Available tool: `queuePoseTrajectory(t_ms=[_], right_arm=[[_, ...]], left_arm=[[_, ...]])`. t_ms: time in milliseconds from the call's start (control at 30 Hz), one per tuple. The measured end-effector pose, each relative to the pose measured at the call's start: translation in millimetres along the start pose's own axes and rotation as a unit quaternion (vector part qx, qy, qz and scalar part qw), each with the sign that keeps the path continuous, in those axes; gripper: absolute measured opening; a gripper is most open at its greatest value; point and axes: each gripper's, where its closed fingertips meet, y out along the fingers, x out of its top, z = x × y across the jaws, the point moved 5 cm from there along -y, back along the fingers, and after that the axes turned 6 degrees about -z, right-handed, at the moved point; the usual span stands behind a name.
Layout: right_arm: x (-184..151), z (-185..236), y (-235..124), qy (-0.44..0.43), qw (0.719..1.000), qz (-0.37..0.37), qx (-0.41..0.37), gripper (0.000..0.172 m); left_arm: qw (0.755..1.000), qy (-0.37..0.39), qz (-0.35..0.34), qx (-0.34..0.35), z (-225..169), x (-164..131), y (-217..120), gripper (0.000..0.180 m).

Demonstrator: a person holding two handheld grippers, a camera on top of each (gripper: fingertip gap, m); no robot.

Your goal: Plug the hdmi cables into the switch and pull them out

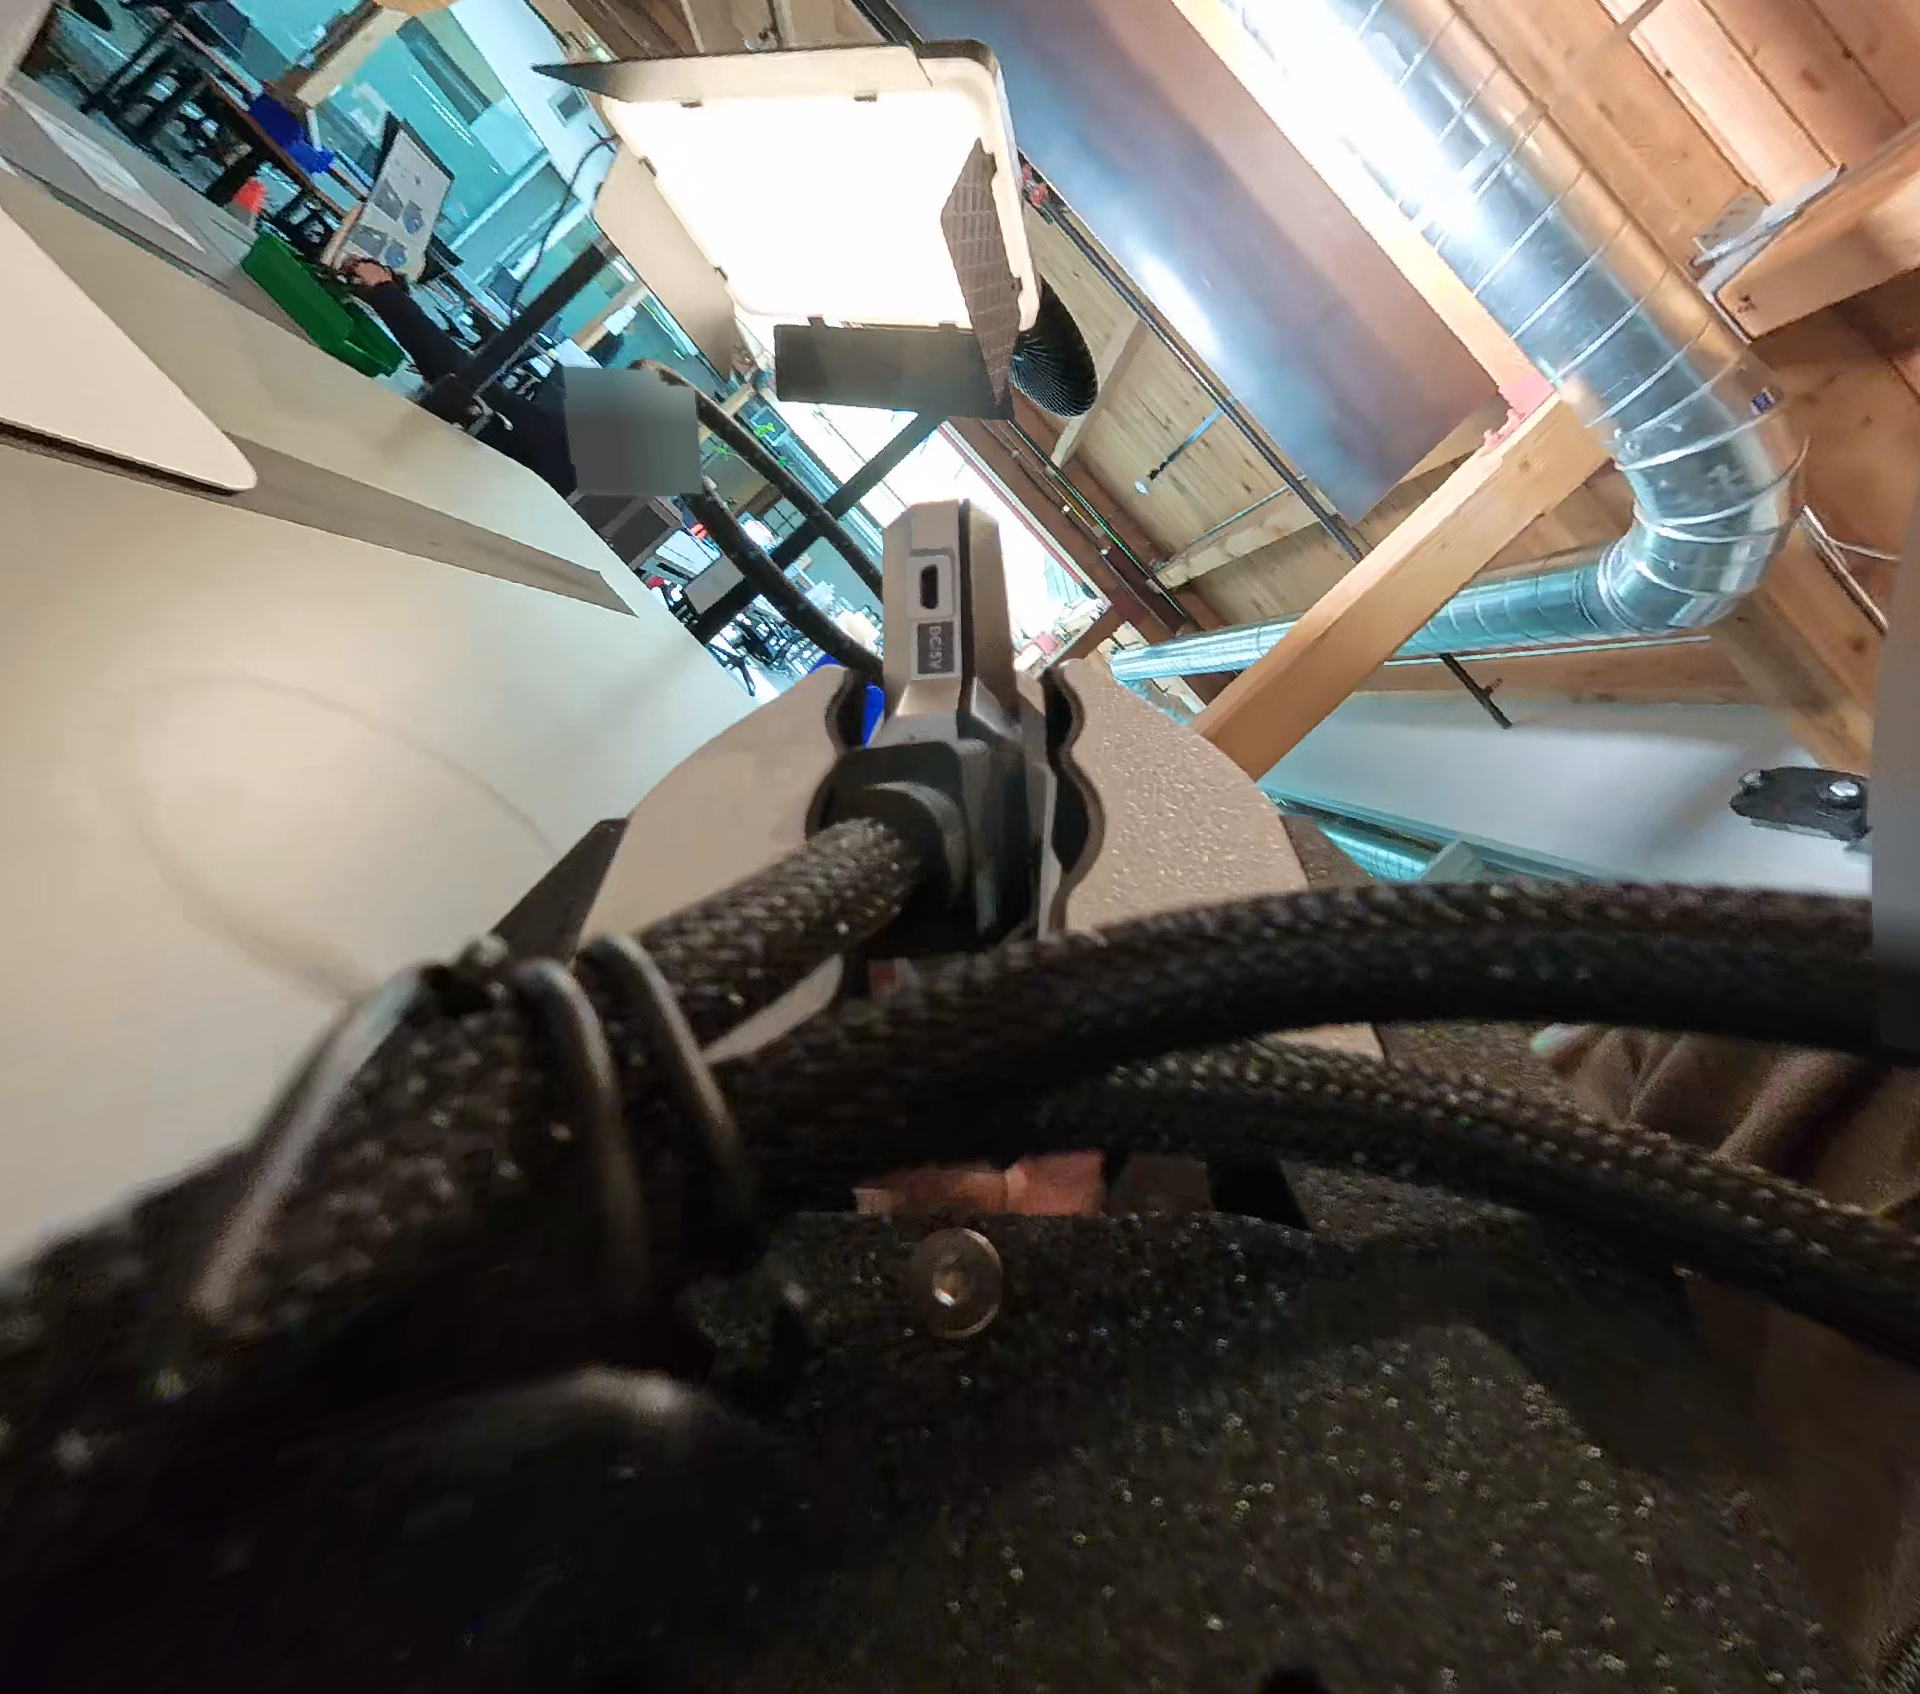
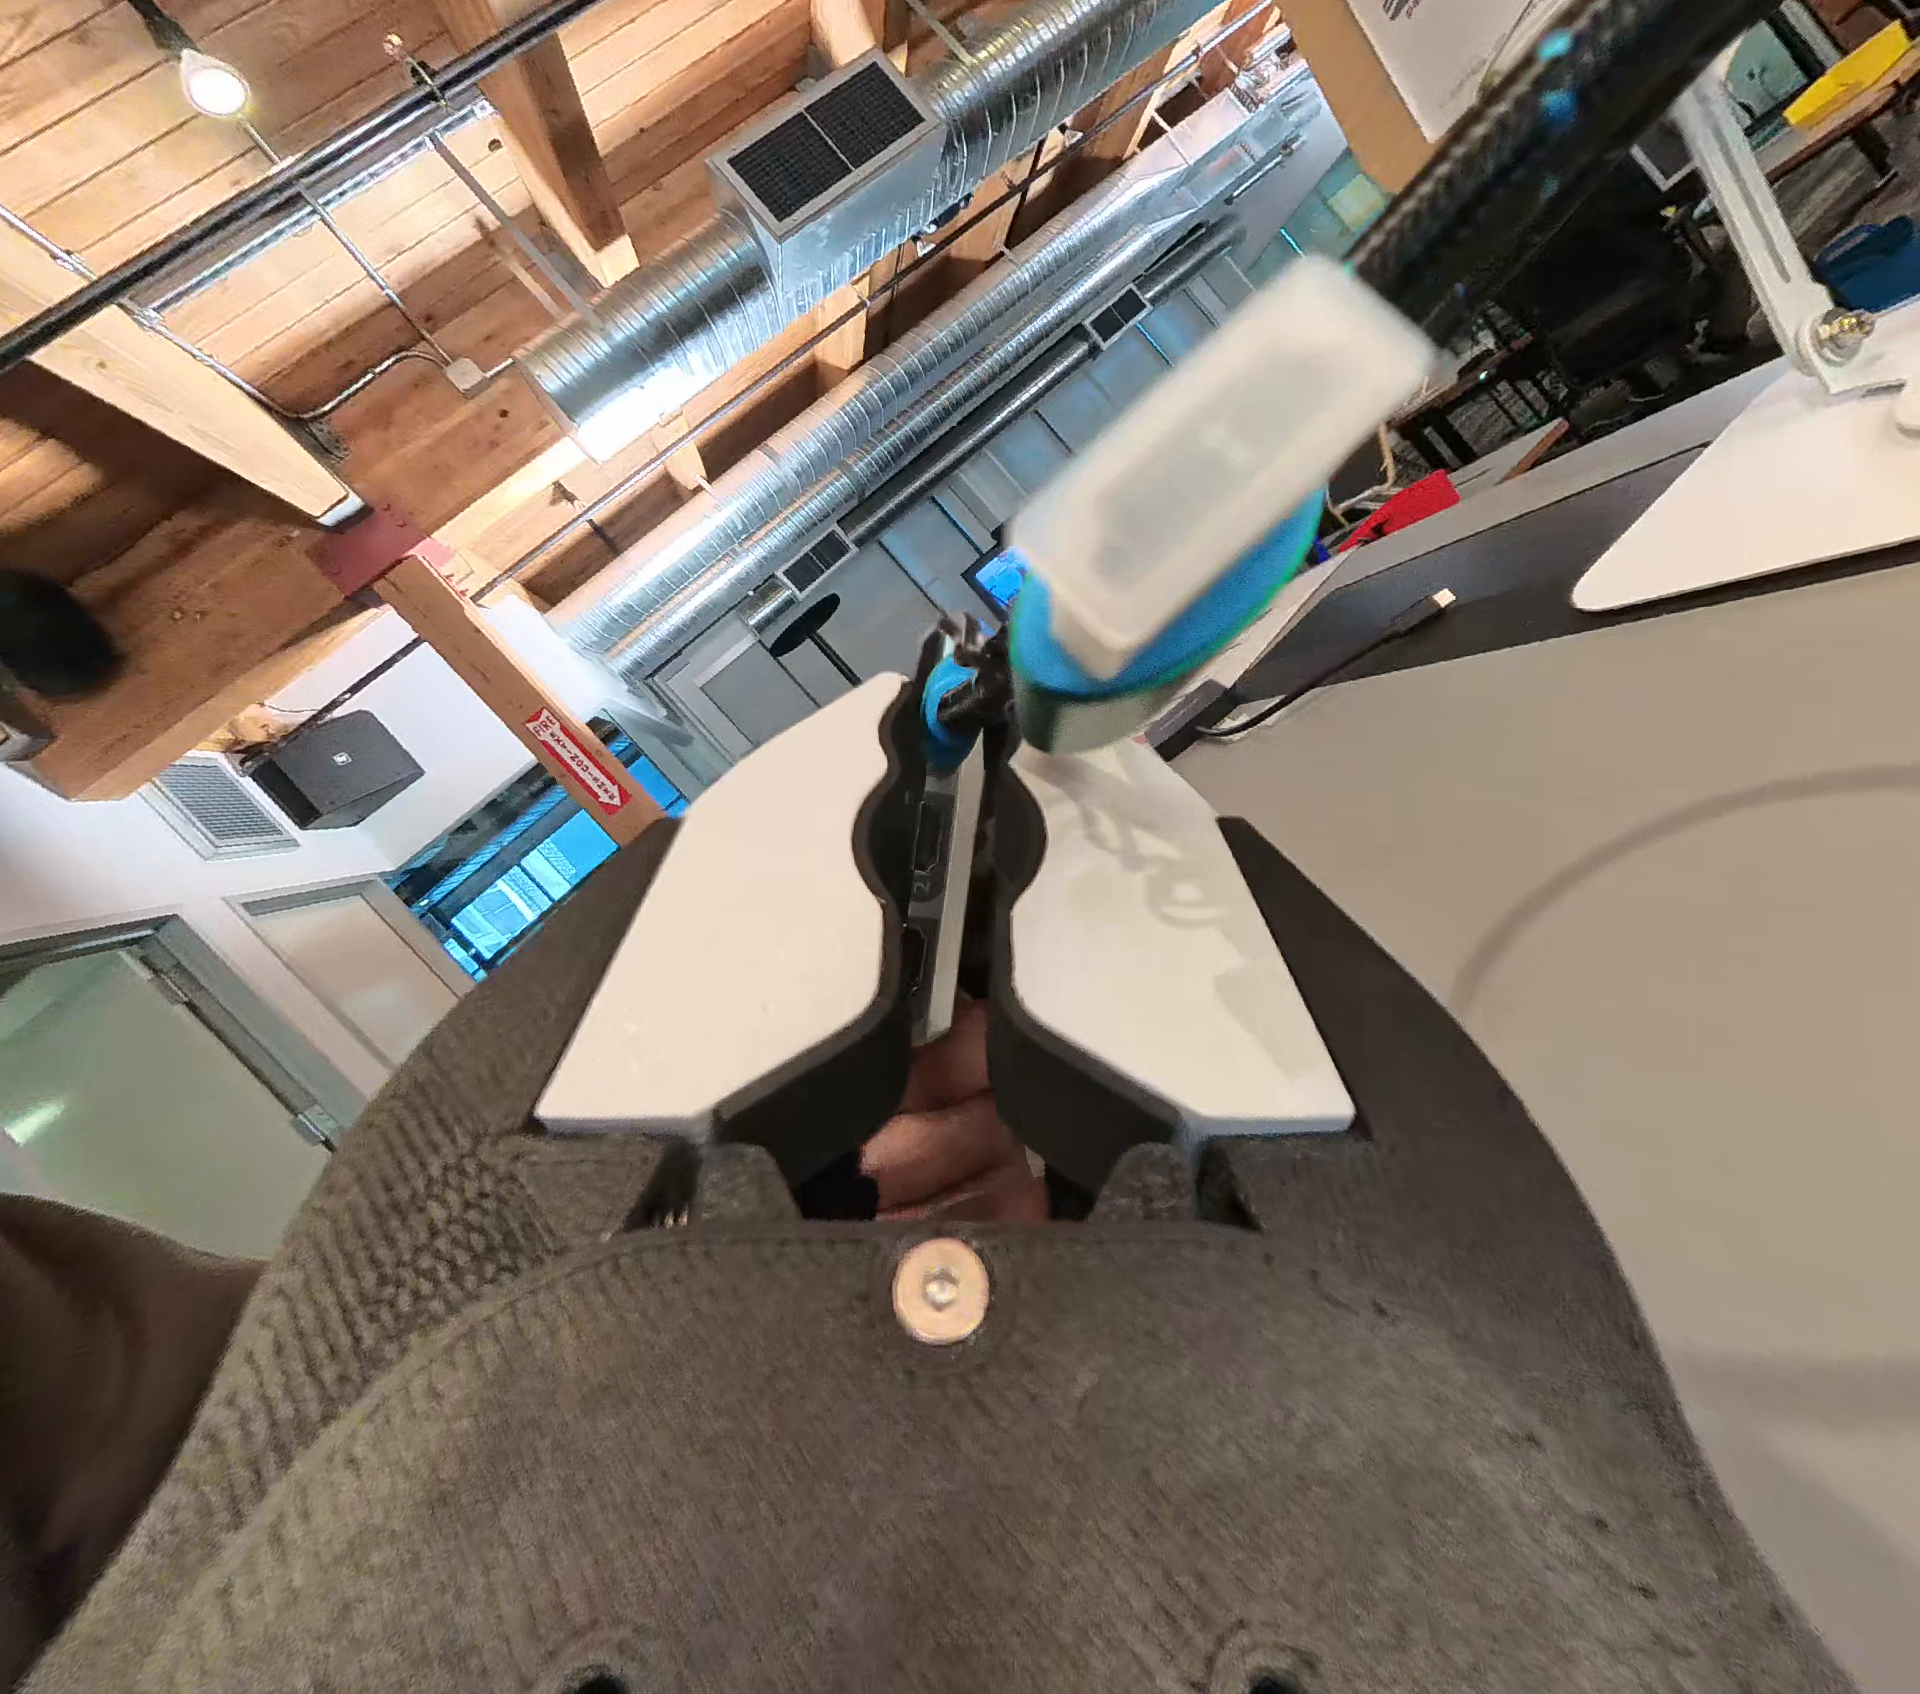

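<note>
A: Grey metal adapter block (image 1: 940, 605), slim, oblong, with a small oval port and a dark label on its narrow face; position, centre of the left wrist view. We log it as clamped between the two pale grey fingers (image 1: 748, 771) of the left gripper (image 1: 951, 740), the black braided cable (image 1: 790, 886) running back from its lower end toward the camera.

B: Held by the waist, we judge, so that the ported end stands clear above the fingertips and the cable can trail off freely.

A: Next item: thin silver slab (image 2: 951, 896) with dark ports along its edge, centre of the right wrist view. The right gripper (image 2: 961, 771) stands narrow, its white-topped fingers (image 2: 769, 906) closed on the slab edge-on.

B: Gripped by its flat faces, we think, which leaves the ported edge exposed. A blue-and-black fitting (image 2: 951, 699) sits at the fingertips; we cannot tell what it joins.

A: Blurred white-capped blue plug (image 2: 1195, 501) on a black cable with blue flecks (image 2: 1621, 75), upper right, apart from the fingers. Pale grey tabletop (image 2: 1558, 969) at right.
</note>
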Motion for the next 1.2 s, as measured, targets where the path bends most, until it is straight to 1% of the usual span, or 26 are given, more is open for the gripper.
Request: queuePoseTrajectory(t_ms=[100,167,233,333,467,633,800,933,1033,1100,1167,1200], right_arm=[[-4,1,3,-0.005,1.0,0.015,0.003,0.01],[-7,3,5,-0.009,1.0,0.026,0.007,0.011],[-8,2,6,-0.009,1.0,0.027,0.006,0.011],[-8,2,7,-0.006,1.0,0.026,0.008,0.01],[-6,-2,7,0.019,0.999,0.038,0.009,0.01],[-6,-1,9,0.015,0.999,0.052,0.003,0.01],[-4,-2,8,0.049,0.992,0.11,0.044,0.011],[-6,2,9,0.061,0.989,0.122,0.05,0.011],[-7,-3,8,0.068,0.989,0.124,0.037,0.011],[-8,-10,8,0.08,0.988,0.127,0.022,0.011],[-11,-16,9,0.074,0.988,0.133,-0.006,0.015],[-15,-18,10,0.059,0.987,0.148,-0.025,0.018]], left_arm=[[1.0,0.013,-0.02,0.012,1,6,-3,0.035],[0.999,0.017,-0.046,0.005,-1,10,-6,0.031],[0.998,0.01,-0.056,-0.005,-2,11,-8,0.028],[0.999,-0.003,-0.048,-0.011,-1,10,-8,0.024],[0.999,0.031,-0.005,0.01,-2,6,-6,0.023],[1.0,0.026,-0.001,0.009,-2,6,-7,0.024],[0.998,0.048,0.042,0.01,-8,4,-7,0.024],[0.998,0.053,0.044,0.001,-11,4,-8,0.023],[0.997,0.052,0.046,0.023,-7,3,-7,0.024],[0.998,0.038,0.04,0.039,-1,2,-8,0.024],[0.998,0.015,0.019,0.049,6,4,-9,0.023],[0.998,0.01,0.003,0.055,8,7,-10,0.023]])
